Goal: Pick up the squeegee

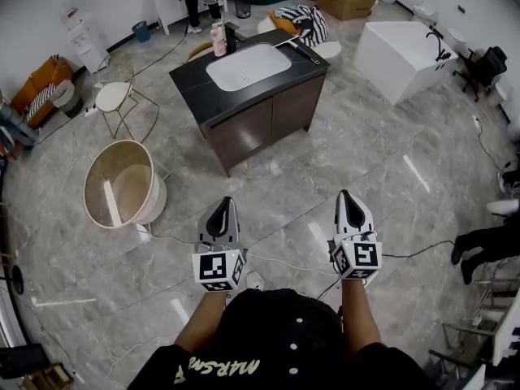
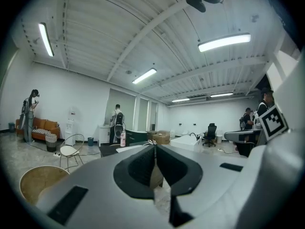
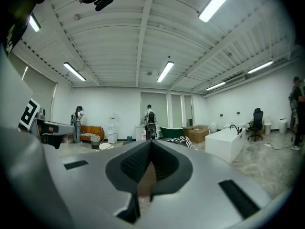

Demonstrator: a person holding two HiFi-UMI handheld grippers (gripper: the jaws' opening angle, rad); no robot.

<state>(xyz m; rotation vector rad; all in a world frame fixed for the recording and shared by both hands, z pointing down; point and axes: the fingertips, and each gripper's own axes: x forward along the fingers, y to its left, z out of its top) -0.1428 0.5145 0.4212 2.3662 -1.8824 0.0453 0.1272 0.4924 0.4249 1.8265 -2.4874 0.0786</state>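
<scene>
left tool (image 1: 221, 208) was clenched, empty | right tool (image 1: 348, 200) was clenched, empty | both hung well apart from sink bench (image 1: 192, 84)

Grey-and-white left gripper (image 1: 223, 204) and right gripper (image 1: 345, 195) side by side low in frame, jaws together, both empty, pointing toward dark brown vanity cabinet (image 1: 260, 124) with white oval sink (image 1: 248, 66). Pink bottle (image 1: 218, 41) upright on countertop behind sink. Round beige tub (image 1: 122, 187) on grey marble floor (image 1: 325, 185), left of cabinet. White rectangular bathtub (image 1: 402, 51) upper right.
</scene>
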